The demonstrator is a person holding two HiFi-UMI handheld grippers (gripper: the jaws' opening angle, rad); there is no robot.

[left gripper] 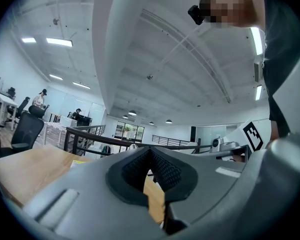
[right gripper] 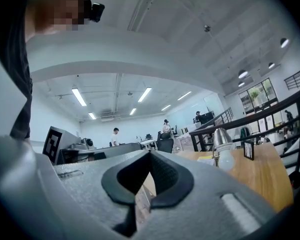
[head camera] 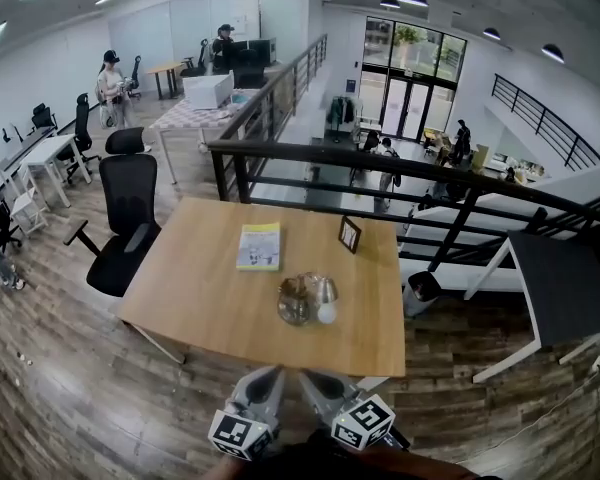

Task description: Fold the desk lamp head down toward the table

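The desk lamp point(head camera: 310, 298) stands near the front of the wooden table point(head camera: 200, 298), with a round base, a silver shade and a white bulb. In the right gripper view the lamp point(right gripper: 221, 145) shows ahead to the right, its bulb hanging below the shade. Both grippers are low at the table's near edge, short of the lamp and side by side. My left gripper point(head camera: 273, 372) point(left gripper: 150, 151) is shut with nothing in it. My right gripper point(head camera: 306, 376) point(right gripper: 150, 155) is shut and empty too.
A yellow-green book point(head camera: 259, 245) and a small photo frame point(head camera: 349, 234) lie farther back on the table. A black office chair point(head camera: 125, 223) stands at its left. A black railing point(head camera: 380, 163) runs behind it. A dark-topped table point(head camera: 565, 288) and a bin point(head camera: 422, 288) stand to the right.
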